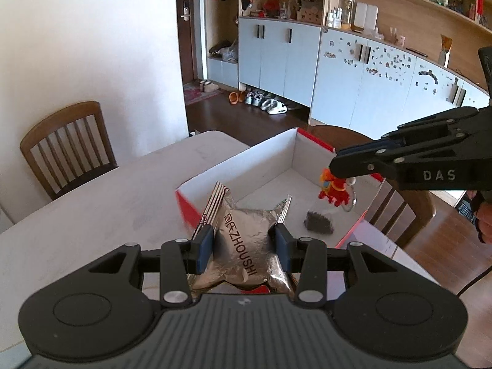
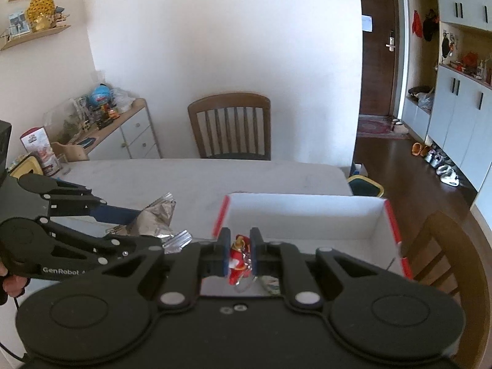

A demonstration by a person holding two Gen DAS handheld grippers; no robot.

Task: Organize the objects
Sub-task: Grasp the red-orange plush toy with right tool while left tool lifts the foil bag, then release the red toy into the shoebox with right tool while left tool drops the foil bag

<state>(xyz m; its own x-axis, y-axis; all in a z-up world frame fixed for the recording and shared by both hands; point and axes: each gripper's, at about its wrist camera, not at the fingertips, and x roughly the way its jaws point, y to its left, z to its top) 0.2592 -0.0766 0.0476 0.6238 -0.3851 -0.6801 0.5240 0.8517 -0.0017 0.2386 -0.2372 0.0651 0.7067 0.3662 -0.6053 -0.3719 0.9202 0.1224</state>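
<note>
The left tongs (image 1: 244, 247) are closed on a silver foil pouch (image 1: 243, 246), the blue pads pinching it across its narrow middle. Its long axis runs straight ahead of the tongs, from the crimped end near the camera to the far crimped end, which rises up and to the left. The pouch appears to be held off the surface (image 1: 92, 190), though its lower end is hidden by the tongs' body.

The box (image 1: 295, 153), white inside with red edges, lies directly ahead of and below the left tongs. Its near red corner sits just beyond the pouch's far end, so the pouch is at the near wall rather than clearly over the floor. A dark tuft-like thing (image 1: 318, 221) lies on the box floor, ahead and to the right of the left tongs; what it is cannot be told.

The right tongs (image 2: 240, 250) are nearly shut on a small red toy (image 2: 238, 258) with a metal ring dangling from it. In the left wrist view the toy (image 1: 333, 189) hangs over the box's right side, past the near wall. The box's open interior (image 2: 307, 215) lies straight ahead of and under the right tongs.

So the right tongs look the better placed: the toy is already above the floor and probably needs only lowering and release. The pouch likely needs carrying forward over the near wall first, landing left of the dark thing.
</note>
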